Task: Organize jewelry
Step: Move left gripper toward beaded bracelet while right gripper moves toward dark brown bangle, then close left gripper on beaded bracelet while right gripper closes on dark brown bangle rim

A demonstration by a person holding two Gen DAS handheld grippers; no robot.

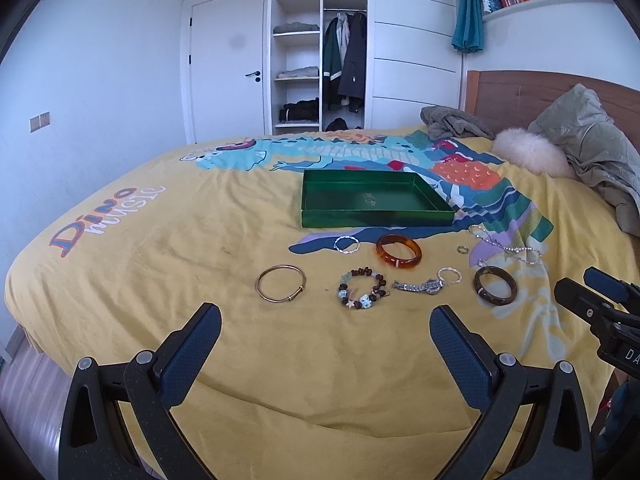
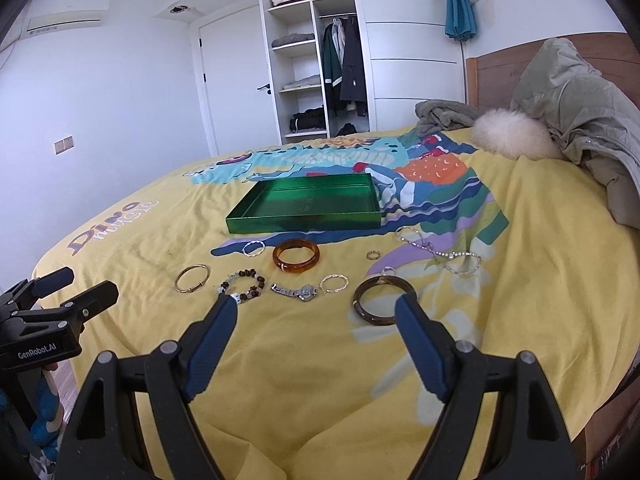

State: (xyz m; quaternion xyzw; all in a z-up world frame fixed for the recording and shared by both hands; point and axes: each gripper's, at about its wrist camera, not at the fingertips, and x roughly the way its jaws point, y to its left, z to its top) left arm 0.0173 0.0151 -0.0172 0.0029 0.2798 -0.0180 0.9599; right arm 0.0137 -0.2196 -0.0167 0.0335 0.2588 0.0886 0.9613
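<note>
I hold both left tongs (image 1: 326, 320) and right tongs (image 2: 316, 312) spread wide, gripping nothing, above the yellow dinosaur-print bed cover (image 1: 200, 240), with bangles, bracelets and a watch scattered just near of the shallow green rectangular tray (image 1: 376, 216).

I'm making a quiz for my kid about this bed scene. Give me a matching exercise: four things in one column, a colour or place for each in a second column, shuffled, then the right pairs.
Column 1
1. tray
2. thick bangle just in front of the tray
3. thin bangle at the left end of the jewelry
4. wristwatch

Column 2
A. gold-coloured
B. between the beaded bracelet and the dark brown bangle
C. green, nothing in it
D. amber orange

Pairs: 1-C, 2-D, 3-A, 4-B
</note>
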